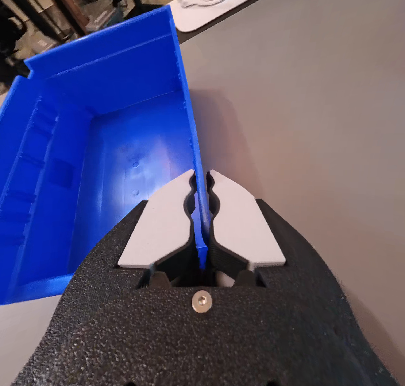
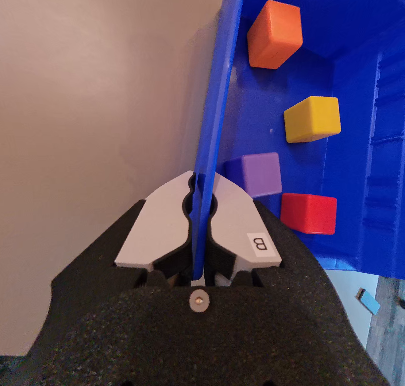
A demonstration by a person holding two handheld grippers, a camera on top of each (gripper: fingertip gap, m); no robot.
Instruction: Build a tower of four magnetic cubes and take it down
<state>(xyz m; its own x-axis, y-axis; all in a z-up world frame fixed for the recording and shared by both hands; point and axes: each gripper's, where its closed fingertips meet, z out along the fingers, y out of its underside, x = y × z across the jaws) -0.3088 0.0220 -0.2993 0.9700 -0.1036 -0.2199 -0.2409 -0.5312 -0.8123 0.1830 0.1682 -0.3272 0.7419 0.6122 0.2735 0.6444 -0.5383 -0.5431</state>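
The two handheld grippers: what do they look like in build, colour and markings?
Both match: the left gripper and right gripper each have a black, rough-textured body with one silver screw at its centre, and two pale grey fingers with wavy, black-lined inner edges. The right one alone carries a small white sticker on one finger. No cables or sleeves show.

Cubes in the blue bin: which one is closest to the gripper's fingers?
The purple cube, right beside the right gripper; red, yellow and orange sit farther off.
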